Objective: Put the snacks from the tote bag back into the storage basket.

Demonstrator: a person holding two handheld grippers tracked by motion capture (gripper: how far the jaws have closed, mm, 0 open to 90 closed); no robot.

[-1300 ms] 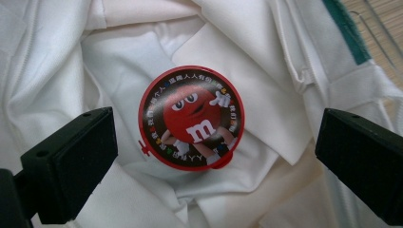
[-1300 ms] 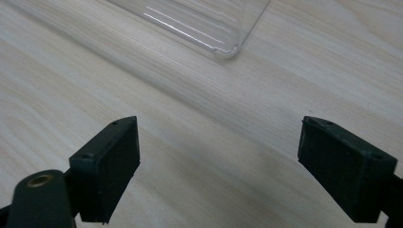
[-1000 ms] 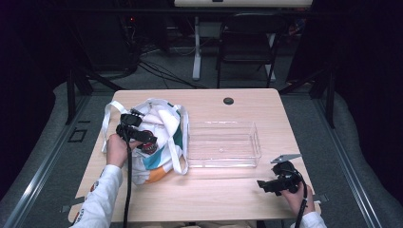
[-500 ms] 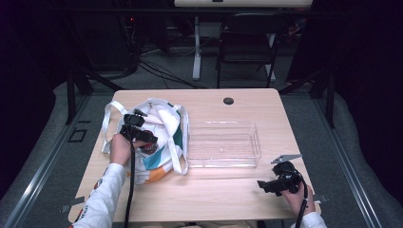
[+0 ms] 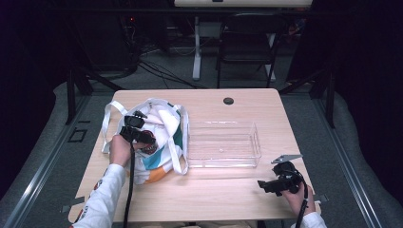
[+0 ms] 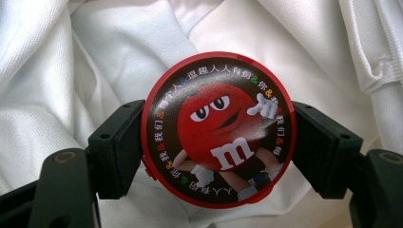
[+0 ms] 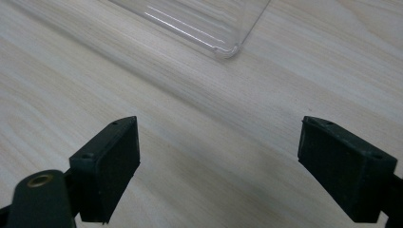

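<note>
Now your left gripper [image 6: 216, 142] has just closed on a round, glossy red M&M's tin [image 6: 218, 128] over soft white bag cloth [image 6: 95, 57]; your right gripper [image 7: 233, 161] gapes empty above pale woodgrain.

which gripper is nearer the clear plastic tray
Right. The right gripper rests on the table just off the clear plastic tray's near corner; the left gripper is over the white bag, clamping a red tin.

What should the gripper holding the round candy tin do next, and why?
Probably lift the tin straight up out of the bag. The left gripper has just closed; its pads press on both sides of the tin, which lies on the white cloth. The clear tray beside the bag looks like where it goes.
</note>
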